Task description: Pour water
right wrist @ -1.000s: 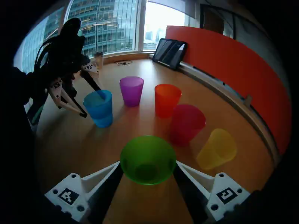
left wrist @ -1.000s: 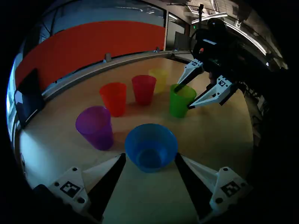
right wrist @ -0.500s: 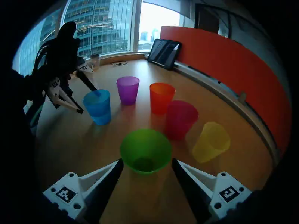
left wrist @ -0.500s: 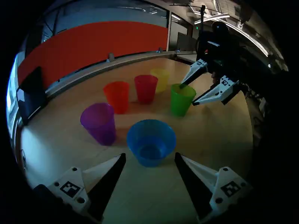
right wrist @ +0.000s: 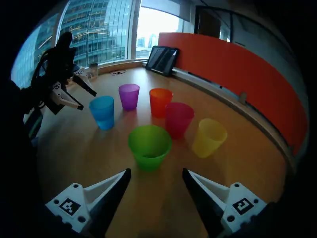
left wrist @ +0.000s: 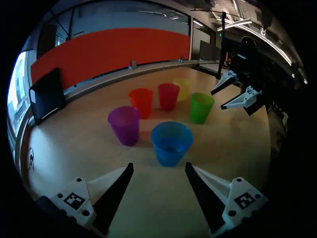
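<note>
What a bright row that was: a blue cup (left wrist: 171,143), a purple cup (left wrist: 125,125), an orange cup (left wrist: 141,102), a red cup (left wrist: 168,96), a yellow cup (left wrist: 183,88), a green cup (left wrist: 201,107), every one plain. The table (left wrist: 75,139) showed pale tan wood. The wall (left wrist: 111,47) glowed orange-red. The left gripper (left wrist: 158,164) was white, its tag (left wrist: 75,200) black-and-white squares.

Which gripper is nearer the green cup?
Right. The right gripper sits open just short of the green cup; the left gripper is farther off, by the blue cup.
</note>
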The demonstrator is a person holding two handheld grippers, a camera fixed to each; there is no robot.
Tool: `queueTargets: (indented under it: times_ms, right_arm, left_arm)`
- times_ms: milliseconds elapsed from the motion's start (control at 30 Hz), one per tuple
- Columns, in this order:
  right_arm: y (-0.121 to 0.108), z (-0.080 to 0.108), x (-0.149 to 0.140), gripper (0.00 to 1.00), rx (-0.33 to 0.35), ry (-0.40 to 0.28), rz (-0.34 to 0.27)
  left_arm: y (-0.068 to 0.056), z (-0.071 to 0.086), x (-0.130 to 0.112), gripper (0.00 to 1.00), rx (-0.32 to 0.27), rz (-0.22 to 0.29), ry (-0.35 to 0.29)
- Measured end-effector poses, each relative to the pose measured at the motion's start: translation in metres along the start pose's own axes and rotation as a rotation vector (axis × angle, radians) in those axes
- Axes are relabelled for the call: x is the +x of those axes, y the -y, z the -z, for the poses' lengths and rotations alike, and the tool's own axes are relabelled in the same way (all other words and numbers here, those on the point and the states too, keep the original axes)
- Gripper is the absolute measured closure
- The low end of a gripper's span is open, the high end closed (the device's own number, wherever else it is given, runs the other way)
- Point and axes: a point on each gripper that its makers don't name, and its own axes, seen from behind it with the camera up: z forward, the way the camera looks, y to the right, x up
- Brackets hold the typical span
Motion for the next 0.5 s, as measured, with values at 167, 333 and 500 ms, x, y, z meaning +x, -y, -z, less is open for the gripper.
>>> queueTargets:
  times_ms: [167,333,500]
  right_arm:
    - [-0.004,0.012,0.000,0.00,-0.044,-0.024,-0.022]
    - [-0.008,0.022,0.001,0.00,-0.092,-0.058,-0.040]
    - [-0.014,0.031,0.004,0.00,-0.146,-0.094,-0.066]
  left_arm:
    - [0.019,0.011,-0.002,0.03,0.073,0.025,-0.023]
    - [0.035,0.024,0.002,0.02,0.143,0.053,-0.076]
    - [0.053,0.036,0.011,0.03,0.224,0.082,-0.137]
